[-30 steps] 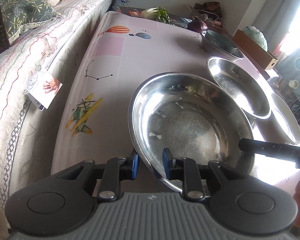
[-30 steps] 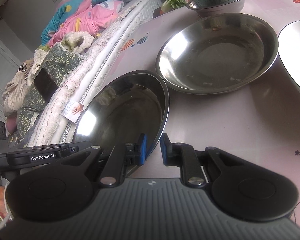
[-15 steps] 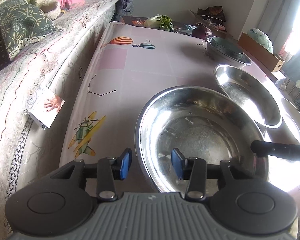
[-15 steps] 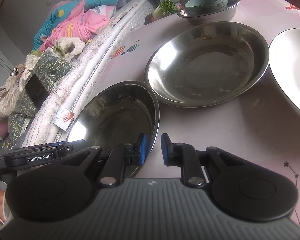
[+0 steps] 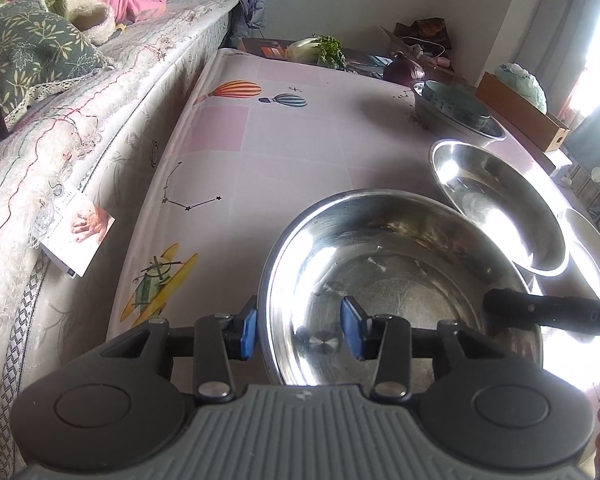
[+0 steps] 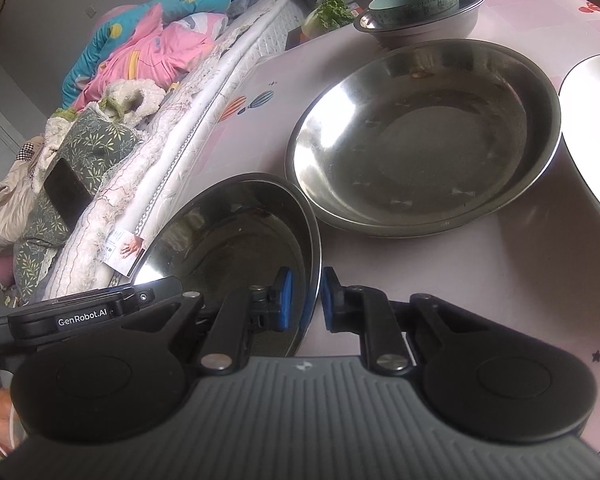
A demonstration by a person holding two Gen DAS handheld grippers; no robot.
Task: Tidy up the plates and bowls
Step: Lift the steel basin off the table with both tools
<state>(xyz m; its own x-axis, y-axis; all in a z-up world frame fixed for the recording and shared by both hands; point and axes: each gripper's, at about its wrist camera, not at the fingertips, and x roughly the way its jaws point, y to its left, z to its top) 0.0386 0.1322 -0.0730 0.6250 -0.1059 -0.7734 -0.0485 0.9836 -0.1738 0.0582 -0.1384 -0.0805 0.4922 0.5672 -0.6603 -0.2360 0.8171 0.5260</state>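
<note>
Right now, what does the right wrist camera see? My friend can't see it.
The right tool pinches the rim of a shiny metal bowl near the edge of a pink table. Behind it sits a wider metal dish, then a teal bowl nested in another metal bowl. A bed piled with clothes is on the left.

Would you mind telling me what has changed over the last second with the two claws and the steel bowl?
The left claw has let go: its jaws have just been opening and now straddle the near steel bowl's rim without pressing. The right claw stays clamped on the opposite rim. The other bowls have not moved.
</note>
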